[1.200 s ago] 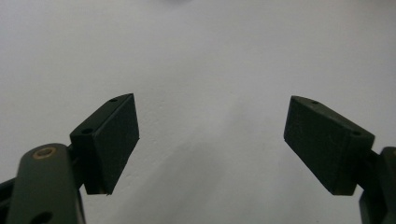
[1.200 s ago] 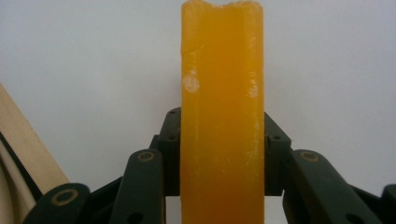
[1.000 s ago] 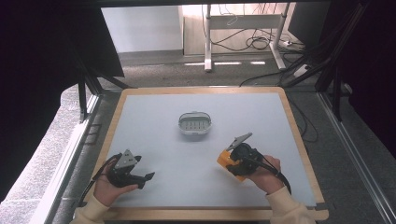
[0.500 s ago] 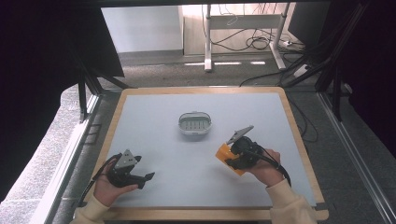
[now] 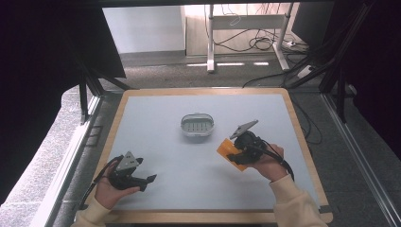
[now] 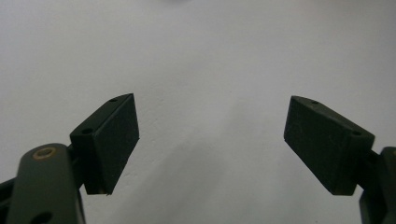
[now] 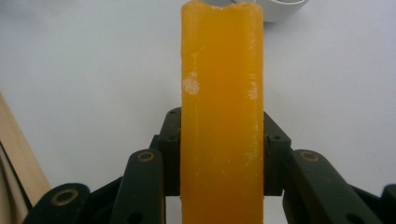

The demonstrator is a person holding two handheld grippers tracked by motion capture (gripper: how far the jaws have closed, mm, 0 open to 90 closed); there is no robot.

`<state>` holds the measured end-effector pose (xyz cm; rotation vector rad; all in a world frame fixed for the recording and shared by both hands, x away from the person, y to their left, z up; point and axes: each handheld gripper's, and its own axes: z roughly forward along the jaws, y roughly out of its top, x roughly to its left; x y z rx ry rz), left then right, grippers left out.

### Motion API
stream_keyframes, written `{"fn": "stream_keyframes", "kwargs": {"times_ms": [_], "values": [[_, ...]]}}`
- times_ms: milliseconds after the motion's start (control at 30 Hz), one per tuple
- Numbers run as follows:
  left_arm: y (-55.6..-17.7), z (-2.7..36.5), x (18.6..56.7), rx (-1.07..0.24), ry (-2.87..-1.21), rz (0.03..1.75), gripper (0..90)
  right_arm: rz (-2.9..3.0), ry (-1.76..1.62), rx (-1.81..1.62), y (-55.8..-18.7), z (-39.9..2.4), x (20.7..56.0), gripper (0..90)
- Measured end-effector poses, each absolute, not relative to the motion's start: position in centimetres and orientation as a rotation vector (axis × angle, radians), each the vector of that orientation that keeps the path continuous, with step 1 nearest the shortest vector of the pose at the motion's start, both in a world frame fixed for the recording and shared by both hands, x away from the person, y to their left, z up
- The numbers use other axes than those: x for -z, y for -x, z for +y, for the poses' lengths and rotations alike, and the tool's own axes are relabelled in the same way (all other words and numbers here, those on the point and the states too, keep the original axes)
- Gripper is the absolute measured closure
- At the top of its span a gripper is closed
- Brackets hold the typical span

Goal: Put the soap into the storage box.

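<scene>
High view. The right gripper (image 5: 235,153) holds an orange soap bar (image 5: 229,152) at about 4 o'clock on the counter (image 5: 156,118), jaws clamped on its two flat faces. A white oval soap dish (image 5: 197,126) with a slotted floor sits near the centre, at roughly 10 o'clock from the bar and a little apart from it. The left gripper (image 5: 150,178) rests at 7 o'clock, well apart from both, with nothing in it. Judgement: the step in hand is carrying the bar to the dish. To do it well, bring the bar over the dish, turn its long axis along the oval's long axis, lower until it meets the slotted floor, and only then release. Soap is slick, so keep the squeeze steady. Whether the bar's underside clears the counter cannot be told from here.

Left gripper view. Two black pads (image 6: 114,140) stand wide apart over bare grey counter. At 12 o'clock a pale blur is cut off by the frame edge; it cannot be identified.

Right gripper view. The soap bar (image 7: 222,107) rises from 6 to 12 o'clock, pinched between the jaws. Its far end hides most of the soap dish (image 7: 282,9), which is also cut off by the top edge, so the gap between them is hard to judge. The pad faces are hidden behind the bar.
</scene>
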<state>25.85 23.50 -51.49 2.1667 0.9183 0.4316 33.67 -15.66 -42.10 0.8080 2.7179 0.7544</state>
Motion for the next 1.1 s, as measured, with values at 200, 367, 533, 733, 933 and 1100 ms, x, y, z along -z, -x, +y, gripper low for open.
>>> {"fn": "stream_keyframes", "kwargs": {"times_ms": [200,367,533,733,933,1100], "values": [[-25.8,23.5,51.5,-0.43,-2.173,0.92,18.1,2.712,-0.815,-0.78,-34.3,-15.8,41.9,61.7],[-25.8,23.5,51.5,-0.43,-2.174,0.919,18.2,2.712,-0.81,-0.781,-34.8,-15.5,41.7,61.7],[-25.8,23.5,51.5,-0.429,-2.176,0.918,18.2,2.714,-0.796,-0.788,-35.4,-15.2,41.7,61.7],[-25.8,23.5,51.5,-0.427,-2.176,0.917,18.2,2.72,-0.784,-0.793,-35.9,-15.0,41.8,61.7],[-25.8,23.5,51.5,-0.427,-2.179,0.915,18.2,2.728,-0.765,-0.791,-36.5,-14.7,41.9,61.7],[-25.8,23.5,51.5,-0.428,-2.179,0.915,18.2,2.726,-0.757,-0.795,-36.9,-14.4,41.7,61.7]]}}
